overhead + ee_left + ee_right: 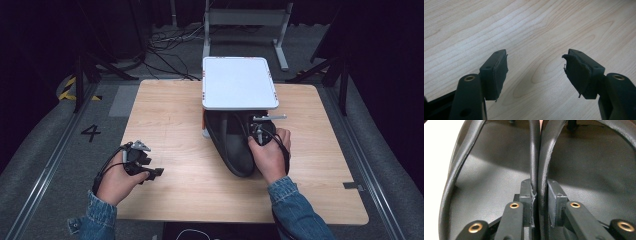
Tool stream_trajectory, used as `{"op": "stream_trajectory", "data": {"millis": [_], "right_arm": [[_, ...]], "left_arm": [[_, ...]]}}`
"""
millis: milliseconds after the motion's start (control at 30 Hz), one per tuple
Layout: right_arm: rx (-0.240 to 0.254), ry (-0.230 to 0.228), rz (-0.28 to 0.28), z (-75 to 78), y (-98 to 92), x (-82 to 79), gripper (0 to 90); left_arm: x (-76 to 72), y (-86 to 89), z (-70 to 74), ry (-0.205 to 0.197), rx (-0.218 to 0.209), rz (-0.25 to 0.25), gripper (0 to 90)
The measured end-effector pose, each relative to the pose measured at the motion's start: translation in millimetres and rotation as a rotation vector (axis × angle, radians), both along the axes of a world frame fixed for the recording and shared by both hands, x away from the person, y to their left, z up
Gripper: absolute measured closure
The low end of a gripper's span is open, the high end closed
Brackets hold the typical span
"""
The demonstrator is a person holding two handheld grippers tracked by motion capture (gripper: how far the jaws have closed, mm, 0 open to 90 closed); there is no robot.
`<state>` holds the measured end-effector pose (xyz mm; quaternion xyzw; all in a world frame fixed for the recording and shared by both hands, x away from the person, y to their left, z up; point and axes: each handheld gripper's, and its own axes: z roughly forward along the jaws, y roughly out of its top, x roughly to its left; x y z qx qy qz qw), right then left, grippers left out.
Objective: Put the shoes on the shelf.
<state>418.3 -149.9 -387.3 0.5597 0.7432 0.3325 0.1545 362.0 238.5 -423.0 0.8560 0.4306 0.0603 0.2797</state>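
1. The far end of the black bag (231, 142) is hidden under the white tray (239, 82).
2. The right gripper (262, 131) is partly covered by the hand (270, 155) holding it.
3. In the right gripper view the bag's straps (537, 157) run off the top edge.

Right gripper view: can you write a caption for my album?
Right gripper pinches both black handles of a black bag together.
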Motion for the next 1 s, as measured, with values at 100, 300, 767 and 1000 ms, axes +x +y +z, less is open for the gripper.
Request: {"op": "stream_trajectory", "data": {"millis": [100, 300, 767, 1000], "right_arm": [[-0.01, 0.0, -0.013, 1.1, 2.5, 5.3, 76.8], [0.012, 0.006, -0.063, -0.8, 6.9, 23.9, 76.8], [0.103, -0.015, -0.2, -11.3, 21.9, 61.6, 76.7], [0.092, -0.044, -0.247, -14.9, 27.0, 75.6, 76.6]], "left_arm": [[1.3, -0.9, -0.4, -0.003, -0.001, -0.007, 35.2], [4.0, -3.2, 2.7, -0.014, -0.011, -0.017, 35.2], [8.9, -5.1, 3.4, -0.016, -0.042, -0.045, 35.2], [8.2, -0.5, 3.2, -0.012, -0.053, -0.036, 35.2]]}}
